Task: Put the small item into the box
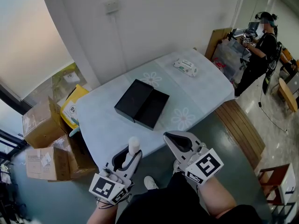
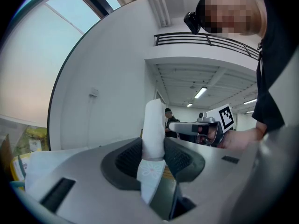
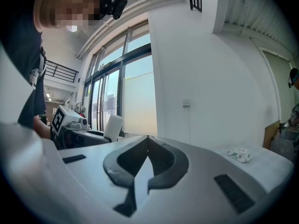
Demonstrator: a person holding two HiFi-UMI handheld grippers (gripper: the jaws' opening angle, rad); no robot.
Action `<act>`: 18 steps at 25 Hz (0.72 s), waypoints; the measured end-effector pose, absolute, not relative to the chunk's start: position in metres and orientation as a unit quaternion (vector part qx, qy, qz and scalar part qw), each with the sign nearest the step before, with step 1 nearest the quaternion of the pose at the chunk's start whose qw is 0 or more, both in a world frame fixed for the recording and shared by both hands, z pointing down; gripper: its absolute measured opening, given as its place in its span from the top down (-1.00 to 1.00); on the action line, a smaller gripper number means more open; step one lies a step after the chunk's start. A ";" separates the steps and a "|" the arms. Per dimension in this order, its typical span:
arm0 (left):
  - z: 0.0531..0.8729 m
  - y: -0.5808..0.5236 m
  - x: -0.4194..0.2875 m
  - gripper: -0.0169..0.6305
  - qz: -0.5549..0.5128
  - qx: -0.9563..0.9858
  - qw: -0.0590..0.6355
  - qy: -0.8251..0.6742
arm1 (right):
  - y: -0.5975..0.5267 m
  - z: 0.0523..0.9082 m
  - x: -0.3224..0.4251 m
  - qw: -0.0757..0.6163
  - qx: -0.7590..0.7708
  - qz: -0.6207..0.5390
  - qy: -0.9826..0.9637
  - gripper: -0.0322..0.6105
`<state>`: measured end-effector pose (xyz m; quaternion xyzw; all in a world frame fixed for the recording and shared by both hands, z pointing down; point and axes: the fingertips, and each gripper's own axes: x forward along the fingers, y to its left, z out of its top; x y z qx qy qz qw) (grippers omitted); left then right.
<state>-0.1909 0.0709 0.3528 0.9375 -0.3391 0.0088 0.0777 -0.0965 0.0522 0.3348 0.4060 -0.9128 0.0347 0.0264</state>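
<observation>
A black box lies open on the table, which has a pale flowered cloth. The small item, a white roll, stands upright between the pads of my left gripper, below the table's near edge. In the left gripper view the white roll sticks up out of my left gripper, which is shut on it. My right gripper hangs beside it, near the table edge. In the right gripper view my right gripper has its jaw tips touching with nothing between them.
A white packet lies at the table's far end, also seen as the packet. Cardboard boxes and a yellow bag crowd the floor at left. A wooden bench runs along the right. A person stands at the back right.
</observation>
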 end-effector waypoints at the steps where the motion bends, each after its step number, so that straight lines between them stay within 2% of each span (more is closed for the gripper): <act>1: 0.353 0.070 -0.190 0.52 0.009 0.937 0.077 -0.340 | 0.050 0.334 -0.095 0.025 0.405 0.034 -0.913 0.87; 18: 0.349 0.034 -0.142 0.52 0.017 0.913 0.081 -0.399 | -0.007 0.328 -0.048 0.023 0.349 0.034 -0.936 0.87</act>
